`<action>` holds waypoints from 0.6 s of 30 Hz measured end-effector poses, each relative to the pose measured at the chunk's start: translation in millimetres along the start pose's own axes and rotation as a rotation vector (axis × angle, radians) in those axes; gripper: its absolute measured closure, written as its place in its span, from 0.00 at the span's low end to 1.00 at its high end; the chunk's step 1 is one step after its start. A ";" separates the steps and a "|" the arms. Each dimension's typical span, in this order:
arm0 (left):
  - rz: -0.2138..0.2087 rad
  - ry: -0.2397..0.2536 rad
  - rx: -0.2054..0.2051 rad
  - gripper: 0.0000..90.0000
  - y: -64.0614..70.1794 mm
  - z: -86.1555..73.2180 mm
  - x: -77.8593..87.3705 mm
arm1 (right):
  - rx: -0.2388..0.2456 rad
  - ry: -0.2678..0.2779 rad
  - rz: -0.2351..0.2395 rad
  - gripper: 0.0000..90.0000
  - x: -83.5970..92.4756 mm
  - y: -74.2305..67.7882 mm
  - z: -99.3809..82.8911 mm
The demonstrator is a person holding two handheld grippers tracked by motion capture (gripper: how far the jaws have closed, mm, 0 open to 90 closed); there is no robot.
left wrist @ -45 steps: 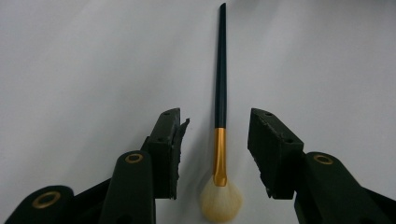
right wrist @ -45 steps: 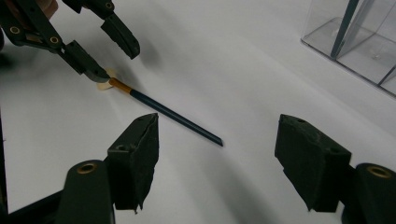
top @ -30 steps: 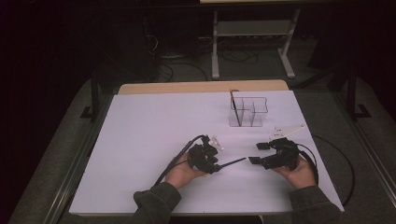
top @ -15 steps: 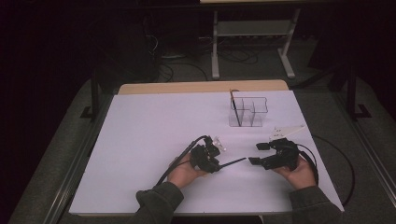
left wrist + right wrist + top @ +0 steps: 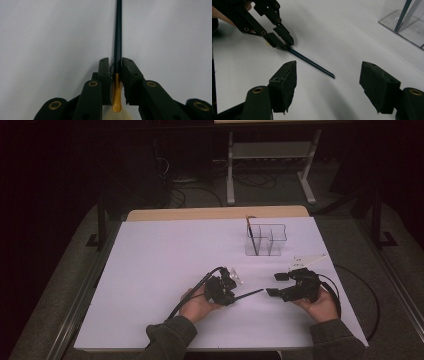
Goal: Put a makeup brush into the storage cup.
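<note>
A paintbrush (image 5: 118,32) with a dark blue handle, gold ferrule and pale bristles lies on the white sheet. My left gripper (image 5: 117,67) has just been closing its jaws on it, and the pads now press the handle where it meets the ferrule. In the high view the left gripper (image 5: 234,295) is at centre front, and the handle (image 5: 251,293) points right toward my right gripper (image 5: 276,284). The right gripper (image 5: 328,75) stands open just beyond the handle's tip (image 5: 312,63), nothing between its pads.
A clear compartmented holder (image 5: 272,240) stands at the back right of the white sheet (image 5: 160,260) with another brush (image 5: 252,237) leaning in it. Cables trail from both grippers. A metal stand (image 5: 270,150) sits on the floor behind the table.
The left gripper's jaws have drawn together around the brush handle. Both hands stay where they were, and the right gripper stays open.
</note>
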State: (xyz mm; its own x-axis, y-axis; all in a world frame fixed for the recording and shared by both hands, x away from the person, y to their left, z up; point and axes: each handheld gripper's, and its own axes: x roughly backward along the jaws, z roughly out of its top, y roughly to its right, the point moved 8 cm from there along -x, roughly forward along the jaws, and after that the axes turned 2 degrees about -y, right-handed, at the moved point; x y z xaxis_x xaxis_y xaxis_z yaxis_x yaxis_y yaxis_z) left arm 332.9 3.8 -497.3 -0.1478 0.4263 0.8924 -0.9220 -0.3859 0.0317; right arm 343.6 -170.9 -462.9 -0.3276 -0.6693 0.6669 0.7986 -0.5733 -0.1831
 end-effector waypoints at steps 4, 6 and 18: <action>0.015 -0.004 -0.020 0.88 -0.2 0.1 -0.1 | 0.002 0.001 -0.001 0.32 -0.2 0.0 0.2; 0.017 -0.003 -0.016 0.89 0.8 0.2 -0.4 | 0.002 0.002 -0.001 0.32 -0.2 0.0 0.3; 0.008 -0.005 -0.012 0.93 1.2 0.3 -0.5 | 0.005 -0.018 0.009 0.32 -3.7 -1.6 -2.0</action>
State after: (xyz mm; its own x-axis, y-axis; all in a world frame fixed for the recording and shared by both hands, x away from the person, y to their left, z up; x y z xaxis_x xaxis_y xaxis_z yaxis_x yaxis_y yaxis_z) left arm 331.9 2.9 -497.6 -0.1537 0.4195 0.8947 -0.9250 -0.3796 0.0190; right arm 342.6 -168.5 -466.4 -0.3113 -0.6660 0.6779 0.8039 -0.5650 -0.1860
